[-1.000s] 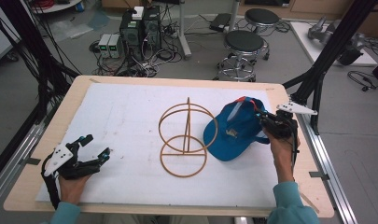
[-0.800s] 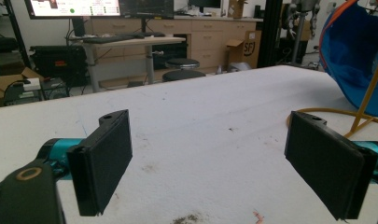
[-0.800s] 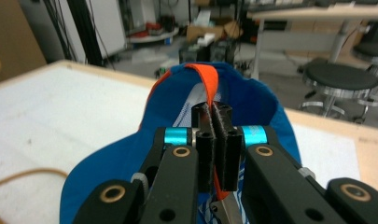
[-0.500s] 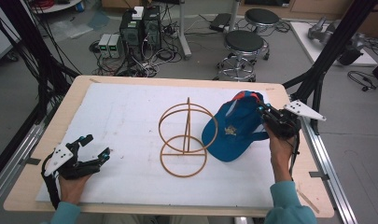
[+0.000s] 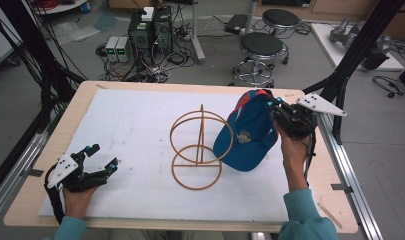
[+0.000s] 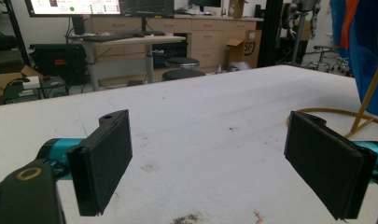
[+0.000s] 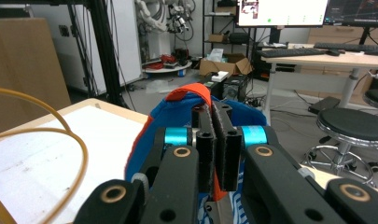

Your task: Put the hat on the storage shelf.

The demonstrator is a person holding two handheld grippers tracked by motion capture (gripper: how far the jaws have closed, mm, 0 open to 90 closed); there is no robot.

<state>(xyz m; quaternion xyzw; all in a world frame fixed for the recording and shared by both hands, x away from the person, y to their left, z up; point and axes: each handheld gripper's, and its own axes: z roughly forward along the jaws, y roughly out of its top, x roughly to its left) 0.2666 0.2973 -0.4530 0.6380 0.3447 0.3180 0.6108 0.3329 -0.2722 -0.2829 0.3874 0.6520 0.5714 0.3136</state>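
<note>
A blue cap [image 5: 245,132] with orange trim hangs lifted and tilted at the table's right, its lower part by the yellow wire stand [image 5: 197,150]. My right gripper [image 5: 272,105] is shut on the cap's upper edge; in the right gripper view its jaws [image 7: 213,140] press together on blue and orange fabric [image 7: 186,100]. My left gripper [image 5: 101,156] rests at the table's front left, open, with nothing between its pads [image 6: 107,163]. The stand's foot [image 6: 345,122] and the cap [image 6: 364,51] appear at the right of the left gripper view.
A white sheet [image 5: 130,130] covers the wooden table [image 5: 55,135]. Black frame posts [image 5: 355,55] rise at the right and left. Stools [image 5: 260,47] and computer boxes [image 5: 147,30] stand on the floor beyond the far edge.
My right gripper has raised the cap and swung it up and back, so it now hangs steeper beside the stand. The left gripper has stayed still.
</note>
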